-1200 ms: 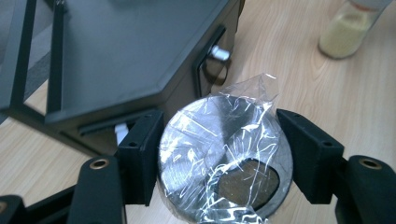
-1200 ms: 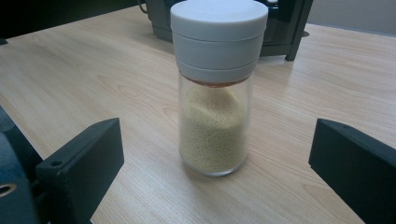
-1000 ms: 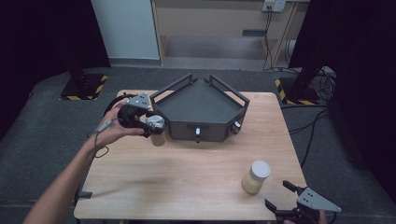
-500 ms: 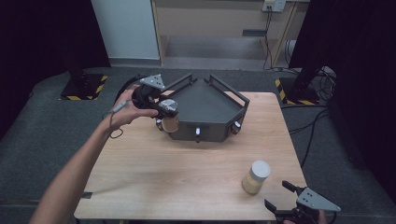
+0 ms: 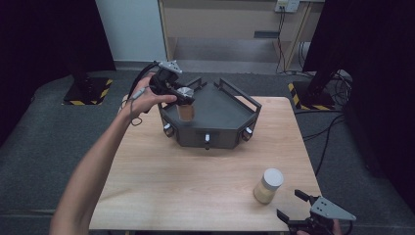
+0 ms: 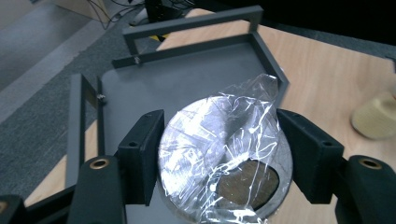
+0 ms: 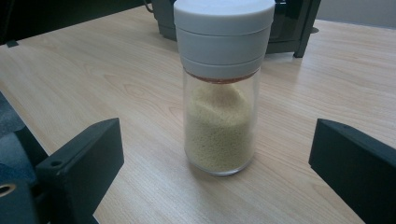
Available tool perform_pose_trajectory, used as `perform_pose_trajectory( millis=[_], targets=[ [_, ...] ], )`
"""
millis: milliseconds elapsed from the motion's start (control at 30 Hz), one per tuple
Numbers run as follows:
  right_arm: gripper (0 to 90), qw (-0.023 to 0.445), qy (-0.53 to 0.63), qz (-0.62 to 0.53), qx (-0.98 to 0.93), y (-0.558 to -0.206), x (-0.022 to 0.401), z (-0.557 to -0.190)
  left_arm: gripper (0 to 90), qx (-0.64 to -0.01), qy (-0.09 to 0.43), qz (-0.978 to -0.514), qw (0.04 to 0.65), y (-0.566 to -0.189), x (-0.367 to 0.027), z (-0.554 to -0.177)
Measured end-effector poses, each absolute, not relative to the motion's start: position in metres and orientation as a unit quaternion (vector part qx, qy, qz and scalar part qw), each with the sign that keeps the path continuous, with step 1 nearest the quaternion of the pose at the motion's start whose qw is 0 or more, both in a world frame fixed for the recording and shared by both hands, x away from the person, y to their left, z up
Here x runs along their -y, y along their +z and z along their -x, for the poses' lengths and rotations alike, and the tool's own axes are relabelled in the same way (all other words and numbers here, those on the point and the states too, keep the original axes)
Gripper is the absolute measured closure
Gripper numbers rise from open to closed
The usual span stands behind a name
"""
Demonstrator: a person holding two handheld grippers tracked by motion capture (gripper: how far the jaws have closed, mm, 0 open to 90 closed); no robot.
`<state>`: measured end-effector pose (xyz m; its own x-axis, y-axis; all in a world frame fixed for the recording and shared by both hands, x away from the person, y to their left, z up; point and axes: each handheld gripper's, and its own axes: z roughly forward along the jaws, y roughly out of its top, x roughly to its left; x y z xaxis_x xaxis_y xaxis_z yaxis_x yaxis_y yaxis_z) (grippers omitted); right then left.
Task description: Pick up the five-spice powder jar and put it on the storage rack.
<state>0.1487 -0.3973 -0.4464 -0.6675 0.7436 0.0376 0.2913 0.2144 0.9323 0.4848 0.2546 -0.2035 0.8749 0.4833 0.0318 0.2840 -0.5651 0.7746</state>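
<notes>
My left gripper (image 5: 185, 97) is shut on a glass jar (image 5: 186, 110) with a silver lid and brown contents, held above the left part of the dark grey tray (image 5: 230, 115). In the left gripper view the lid (image 6: 224, 158), wrapped in clear plastic film, sits between the two jaws over the tray floor (image 6: 154, 88). A second jar (image 5: 268, 186) with a white cap and yellow grains stands upright on the table near the front right. My right gripper (image 5: 296, 208) is open just in front of it. In the right gripper view this jar (image 7: 222, 88) stands between the spread jaws, untouched.
The wooden table (image 5: 161, 181) has free room across its front left. The tray has raised handle rails (image 5: 240, 93) and small white knobs on its front wall. Dark floor, black stands and cables (image 5: 323, 137) surround the table.
My left gripper has carried the brown jar up and rightward from beside the tray's left corner to above the tray. The right gripper and the yellow jar have stayed put.
</notes>
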Motion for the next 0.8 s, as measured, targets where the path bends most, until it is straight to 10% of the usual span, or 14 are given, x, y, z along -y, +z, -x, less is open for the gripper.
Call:
perform_pose_trajectory(
  millis=[800],
  targets=[
    [3.7,0.211,0.525,-0.348,-0.747,-0.448,0.399,-0.151,33.9,-0.272,0.118,-0.874,0.384,-0.235,-0.234,-0.532]
  ],
)
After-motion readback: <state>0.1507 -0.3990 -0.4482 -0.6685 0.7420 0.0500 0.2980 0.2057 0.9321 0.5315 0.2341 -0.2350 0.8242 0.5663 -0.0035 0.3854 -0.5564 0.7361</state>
